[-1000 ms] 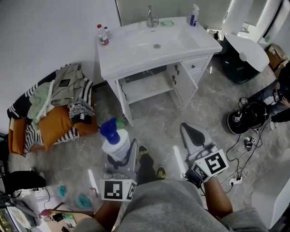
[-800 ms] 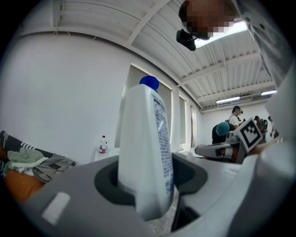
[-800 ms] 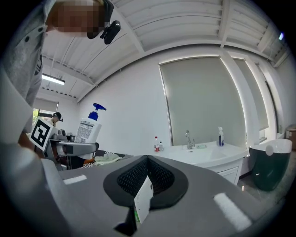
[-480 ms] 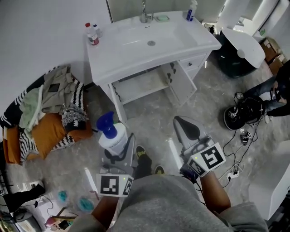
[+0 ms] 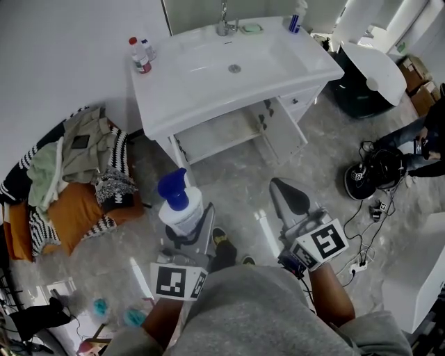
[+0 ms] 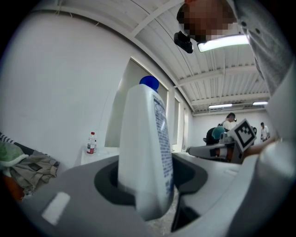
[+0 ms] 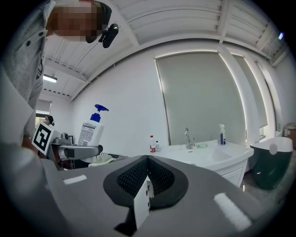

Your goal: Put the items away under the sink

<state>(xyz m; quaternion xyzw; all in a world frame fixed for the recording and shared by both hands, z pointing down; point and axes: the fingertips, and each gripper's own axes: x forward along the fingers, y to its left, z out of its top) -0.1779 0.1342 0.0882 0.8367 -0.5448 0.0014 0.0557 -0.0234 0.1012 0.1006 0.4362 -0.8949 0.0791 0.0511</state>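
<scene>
A white pump bottle (image 5: 182, 212) with a blue top stands upright between the jaws of my left gripper (image 5: 188, 228), which is shut on it. The left gripper view shows the bottle (image 6: 143, 148) filling the gap of that gripper (image 6: 149, 187). My right gripper (image 5: 290, 197) hangs beside it at the right, shut with nothing held; its closed jaws (image 7: 147, 179) point toward the sink. The white sink cabinet (image 5: 208, 90) stands ahead with both doors open, and its lower shelf (image 5: 224, 132) is bare.
On the sink top are a red-capped bottle (image 5: 138, 57), a faucet (image 5: 224, 21), a green soap dish (image 5: 251, 28) and a spray bottle (image 5: 297, 15). Clothes (image 5: 69, 167) are piled at the left. A dark bin (image 5: 368, 76), a black round device (image 5: 372, 177) and cables lie at the right.
The view has shifted slightly and the sink sits a little lower in it. The left gripper still holds the bottle, now a touch further right. The right gripper is much as before.
</scene>
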